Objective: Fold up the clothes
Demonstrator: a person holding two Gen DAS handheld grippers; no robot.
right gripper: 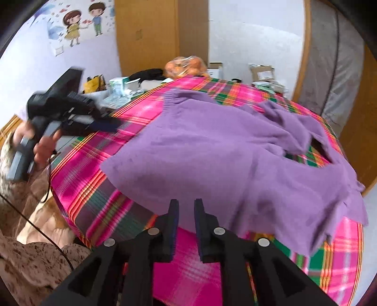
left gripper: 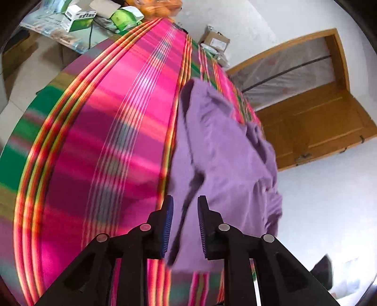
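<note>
both my grippers hang spread over the pink plaid cloth, pinching nothing. my left gripper sits at the purple sweater's near edge; my right gripper points at its hem. the far box print is unreadable.

Item count, both views:
- Purple sweater: 1, lying on the plaid cloth: 1.
- Hand-held grippers: 2. Left hand-held gripper, right hand-held gripper.
- Hand in view: 1, gripping the left unit.
- Green-and-white boxes: 2 at least.
- Brown cardboard box: 1.
- Bag of orange fruit: 1; fruit count unreadable.
- Cartoon figures on wall sticker: 2.
</note>
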